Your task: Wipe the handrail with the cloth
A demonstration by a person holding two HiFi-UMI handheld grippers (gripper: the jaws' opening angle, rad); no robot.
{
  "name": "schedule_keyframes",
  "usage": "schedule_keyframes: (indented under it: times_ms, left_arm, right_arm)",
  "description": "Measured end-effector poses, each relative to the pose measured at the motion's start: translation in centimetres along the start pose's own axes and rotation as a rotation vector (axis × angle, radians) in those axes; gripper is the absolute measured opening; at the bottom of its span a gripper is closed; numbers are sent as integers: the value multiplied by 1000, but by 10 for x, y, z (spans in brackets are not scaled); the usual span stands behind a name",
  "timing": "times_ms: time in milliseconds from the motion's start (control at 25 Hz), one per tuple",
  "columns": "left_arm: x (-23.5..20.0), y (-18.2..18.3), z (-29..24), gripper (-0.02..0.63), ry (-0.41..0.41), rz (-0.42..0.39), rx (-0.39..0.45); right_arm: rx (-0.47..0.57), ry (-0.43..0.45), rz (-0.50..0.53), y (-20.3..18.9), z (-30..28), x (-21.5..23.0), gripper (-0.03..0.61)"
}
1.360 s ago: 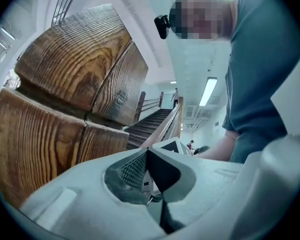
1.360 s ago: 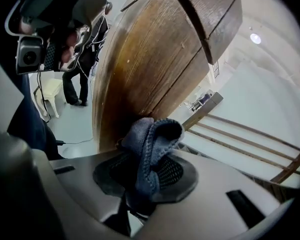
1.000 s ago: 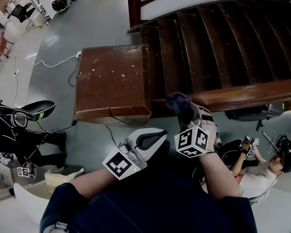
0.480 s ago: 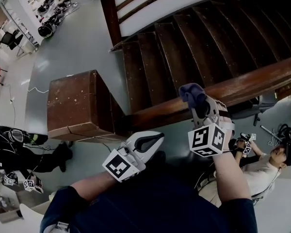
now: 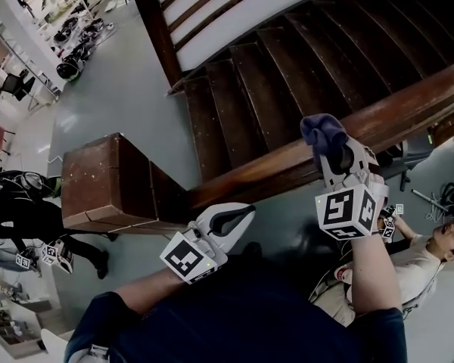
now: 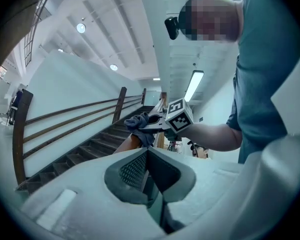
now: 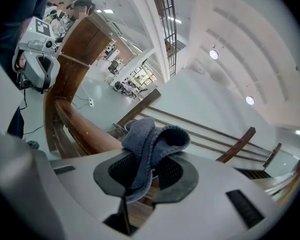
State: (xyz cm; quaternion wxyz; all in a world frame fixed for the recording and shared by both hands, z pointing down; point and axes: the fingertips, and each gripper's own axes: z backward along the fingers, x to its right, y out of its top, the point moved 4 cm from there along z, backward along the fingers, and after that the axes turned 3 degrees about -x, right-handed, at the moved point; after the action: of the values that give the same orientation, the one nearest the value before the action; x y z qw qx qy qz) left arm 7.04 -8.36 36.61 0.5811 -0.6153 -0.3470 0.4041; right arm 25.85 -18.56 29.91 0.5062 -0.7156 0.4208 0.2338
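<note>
Right fingers [image 7: 121, 173] clamped on a blue-grey cloth [image 7: 151, 138]: the pads pinch its lower fold, and the rest bunches in a loop above the tips. Your right gripper [image 7: 150, 173] carries that bundle over the brown wooden handrail [image 7: 82, 128], which runs under and past the jaws. In the head view the cloth [image 5: 321, 130] sits at the tips of the right gripper [image 5: 329, 148], right on the upper edge of the handrail [image 5: 412, 106]; actual contact cannot be confirmed. The marker cube [image 5: 348, 212] faces up toward you, forearm behind it. Left gripper [image 6: 149, 168]: jaws pressed together, nothing between them. In the head view the left gripper [image 5: 238, 216] hangs low in front of your body, below the rail and well apart from the cloth, pointing up toward it. From the left gripper view, the cloth [image 6: 140, 122] drapes down over the rail end. Beyond the rail, dark wooden stair treads [image 5: 287, 66] climb to the upper right. The rail's lower end meets a square brown wooden post cap [image 5: 106, 180]. Grey floor [image 5: 121, 89] all round. A seated person [image 5: 431, 257] is below at the right edge.
</note>
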Motion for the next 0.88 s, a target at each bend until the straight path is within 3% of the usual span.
schedule_keyframes:
  times_ms: [440,560,880]
  left_arm:
    - [1,-2,10,3,60,1,0]
    - [-3,2,19,3,81,0,10]
    - [0,4,42,3,88,28,15]
  right_arm:
    - [74,-44,-38,2,11,-7,95]
    - [141,7,-149,10,20,-25,95]
    - [293,287,-565,32,36,-109,95]
